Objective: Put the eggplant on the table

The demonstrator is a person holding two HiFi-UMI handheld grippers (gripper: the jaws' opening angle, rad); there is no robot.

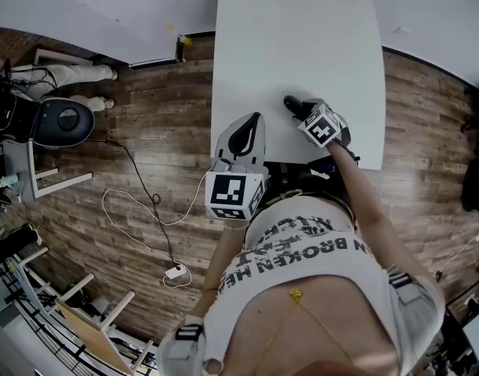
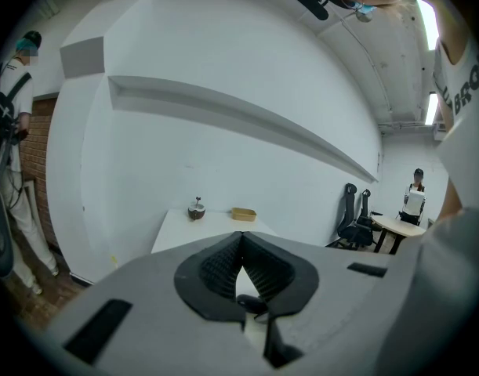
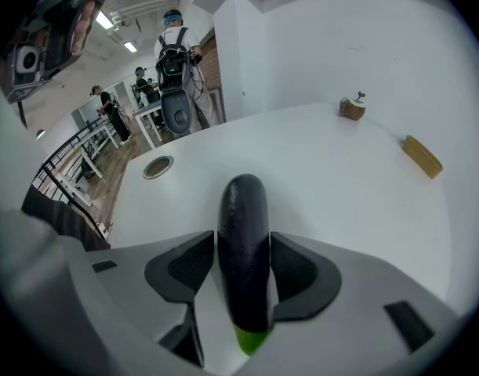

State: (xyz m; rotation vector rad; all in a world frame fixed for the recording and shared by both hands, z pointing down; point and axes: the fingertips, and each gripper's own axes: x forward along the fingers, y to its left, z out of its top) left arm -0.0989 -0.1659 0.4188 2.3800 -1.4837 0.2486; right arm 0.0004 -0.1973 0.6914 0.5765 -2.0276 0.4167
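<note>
Eggplant [image 3: 243, 241] is down on the white table [image 3: 341, 186], on the near part close to the edge by the person, sitting right between the fingers [image 3: 188, 265] of the right gripper [image 3: 241, 237]. Its long axis runs along the line the gripper points: rounded dark end away, green stem end back toward the camera. The fingers flank it on both sides with only a thin sliver of gap at each pad, so I read it as released, not squeezed, with its weight on the table. The next move probably turns on that. With the eggplant lying in the channel between the fingers, the right gripper should pull off up or straight back along that axis, since any sideways drift would nudge or roll it. The left gripper [image 2: 240, 237] has its fingers clenched tip to tip on nothing. It is held level over the near table edge, well to the left of the eggplant, so the right hand is the nearer one. The right gripper view gives the pad gaps and the stem direction. The head view only shows a dark tip poking out past the right gripper, but it does show where that sits on the table and how far the two grippers are apart. The left gripper view shows mostly the far end of the table, with a small brown pot [image 2: 196, 208] and a tan tray [image 2: 243, 214].
</note>
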